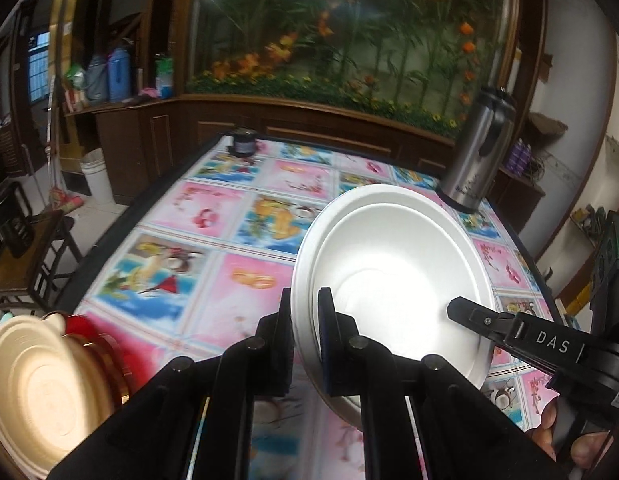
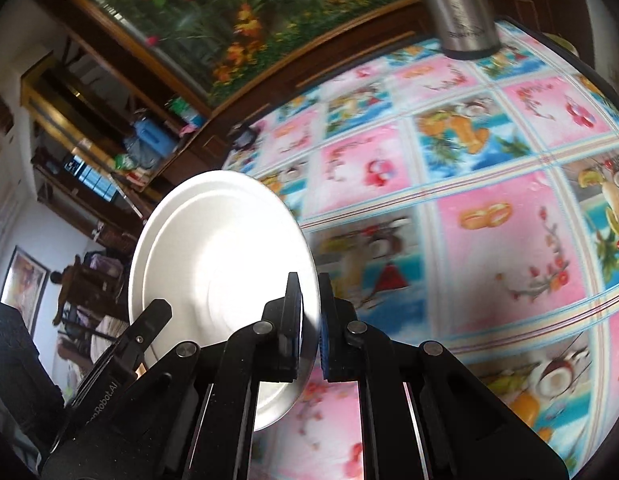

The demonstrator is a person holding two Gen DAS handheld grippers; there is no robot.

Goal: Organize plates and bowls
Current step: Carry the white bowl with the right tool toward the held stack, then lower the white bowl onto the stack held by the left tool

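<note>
The white bowl [image 1: 393, 276] is held clear of the table [image 1: 213, 236], tilted, with its hollow side facing both cameras. It is gripped at two points on its rim.

Left gripper [image 1: 305, 312]: the jaws are nearly closed and clamp the bowl's rim edge-on, one finger on the outer wall, the other inside the hollow. The bowl extends up and to the right from the fingers.

Right gripper [image 2: 309, 300]: the jaws are likewise nearly closed and pinch the rim at the opposite side. In the right wrist view the bowl [image 2: 221, 256] extends up and to the left from the fingers. The left gripper's finger [image 2: 149, 320] enters that view at the lower left, overlapping the bowl's rim.

In the left wrist view the right gripper [image 1: 461, 308] reaches in from the right, its tip over the bowl's hollow; fingertips of a hand [image 1: 549, 428] show below it.

Beyond the fingertips lies a tablecloth [image 2: 489, 240] with pink and blue picture squares. A steel flask [image 1: 477, 148] stands upright on it past the bowl. A small dark jar [image 1: 244, 142] sits at the far edge. Left of the left gripper's fingers lie a cream lid [image 1: 41, 388] and a red container [image 1: 85, 326], blurred.
</note>
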